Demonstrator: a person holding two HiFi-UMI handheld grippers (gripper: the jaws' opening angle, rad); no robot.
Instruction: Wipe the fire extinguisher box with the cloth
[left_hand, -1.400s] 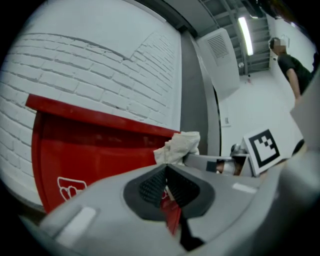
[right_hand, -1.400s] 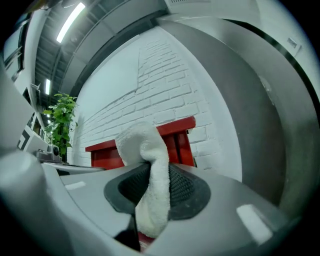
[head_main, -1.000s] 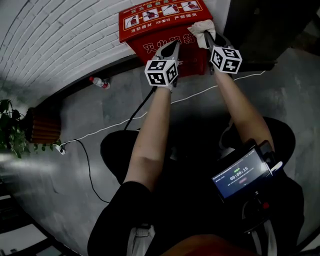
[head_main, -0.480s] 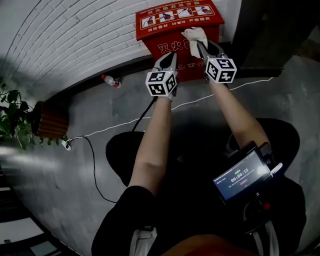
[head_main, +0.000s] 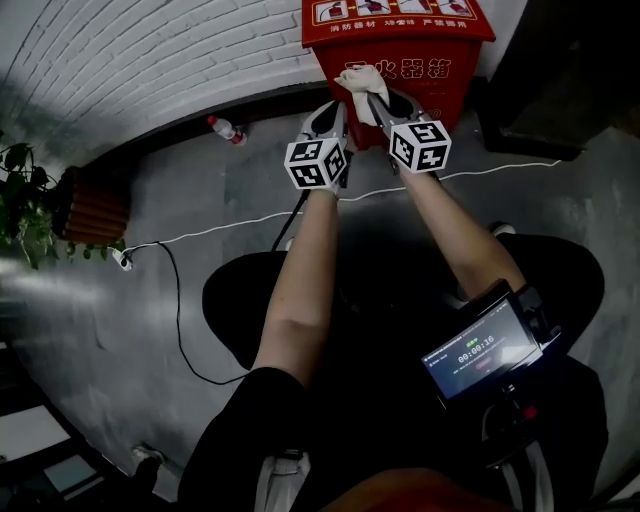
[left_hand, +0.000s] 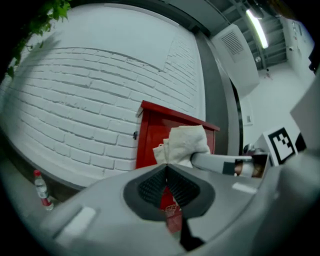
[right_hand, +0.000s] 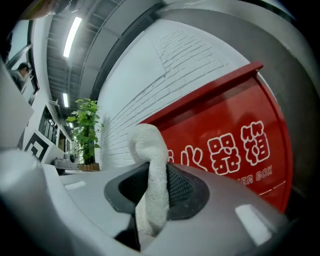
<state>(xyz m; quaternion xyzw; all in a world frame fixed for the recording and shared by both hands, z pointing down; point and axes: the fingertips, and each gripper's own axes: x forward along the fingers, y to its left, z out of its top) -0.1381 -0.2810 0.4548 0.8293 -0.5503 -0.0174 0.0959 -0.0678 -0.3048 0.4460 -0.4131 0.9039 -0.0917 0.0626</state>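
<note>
at the far side, on the floor (head_main: 200, 330) and backed against the brick wall (head_main: 150, 60): fire extinguisher box (head_main: 400, 40). just before its front face, cloth (head_main: 358, 82), pinched between the fingers of the right gripper (head_main: 372, 100). close beside on the left, left gripper (head_main: 335, 115), fingers together on nothing. left of the box, at the wall's foot, a bottle (head_main: 226, 128) lying down; farther left, a potted plant (head_main: 20, 190). between box and person, a cable (head_main: 450, 172) across the floor. low at right, a screen (head_main: 485, 345).
</note>
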